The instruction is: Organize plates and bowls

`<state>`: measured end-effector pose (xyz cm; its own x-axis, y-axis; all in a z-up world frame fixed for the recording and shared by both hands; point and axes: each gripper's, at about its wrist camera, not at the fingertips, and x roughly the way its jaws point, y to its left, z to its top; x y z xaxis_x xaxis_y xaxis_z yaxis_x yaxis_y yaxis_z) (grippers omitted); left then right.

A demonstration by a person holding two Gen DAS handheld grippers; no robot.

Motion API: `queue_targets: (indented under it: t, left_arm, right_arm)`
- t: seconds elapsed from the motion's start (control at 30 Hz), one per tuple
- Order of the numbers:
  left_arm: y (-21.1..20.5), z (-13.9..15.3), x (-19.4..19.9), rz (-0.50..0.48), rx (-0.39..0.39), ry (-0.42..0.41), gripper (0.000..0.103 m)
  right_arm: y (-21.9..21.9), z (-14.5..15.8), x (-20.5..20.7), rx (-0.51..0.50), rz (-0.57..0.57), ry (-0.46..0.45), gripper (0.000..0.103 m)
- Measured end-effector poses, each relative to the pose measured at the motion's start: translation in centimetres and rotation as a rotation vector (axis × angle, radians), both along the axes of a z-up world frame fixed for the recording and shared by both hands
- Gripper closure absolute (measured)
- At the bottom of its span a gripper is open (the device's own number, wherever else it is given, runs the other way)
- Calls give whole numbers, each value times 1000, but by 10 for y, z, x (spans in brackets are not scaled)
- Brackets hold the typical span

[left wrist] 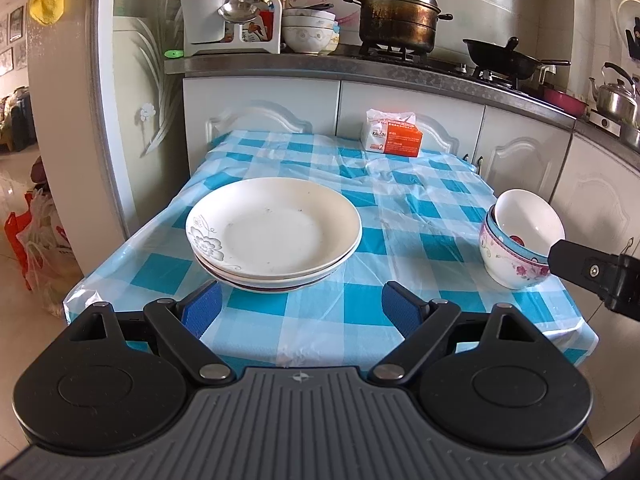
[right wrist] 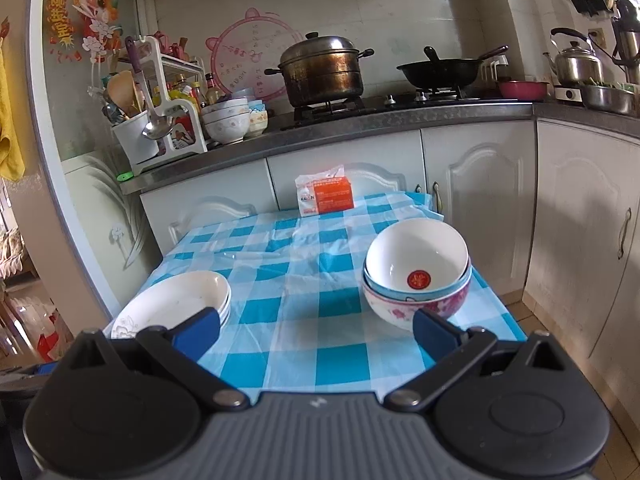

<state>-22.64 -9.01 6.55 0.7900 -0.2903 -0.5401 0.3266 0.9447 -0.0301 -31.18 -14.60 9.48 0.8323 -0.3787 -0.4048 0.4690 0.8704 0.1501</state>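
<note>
Looking first at the stack of plates point(left wrist: 274, 236), I see it sits on the checked surface point(left wrist: 400, 248) toward its left near corner, dead ahead of my left tool point(left wrist: 301, 306) and just beyond its fingertips; the nested bowls point(right wrist: 416, 270) stand well apart from the plates at the right near edge, ahead of my right tool point(right wrist: 316, 330) and a little to its right, the right-hand pad close beside the lowest bowl's wall; so each pile lies nearer its own side, plates to the left hand, bowls to the right. Both tools are spread wide with nothing between the blue pads. The plates are round and flat, so no long axis matters; I judge a rim grip from the near side suits them; the top bowl sits tilted in its stack. An orange tissue pack point(left wrist: 394, 136) rests at the far edge, clear of both piles.
</note>
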Motion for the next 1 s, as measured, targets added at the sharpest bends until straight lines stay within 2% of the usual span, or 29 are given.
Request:
queue_targets:
  t: [1.0]
  left_arm:
    - [-2, -8, 4, -18, 34, 34, 0]
  right_arm:
    - [-1, -12, -5, 19, 20, -13, 1]
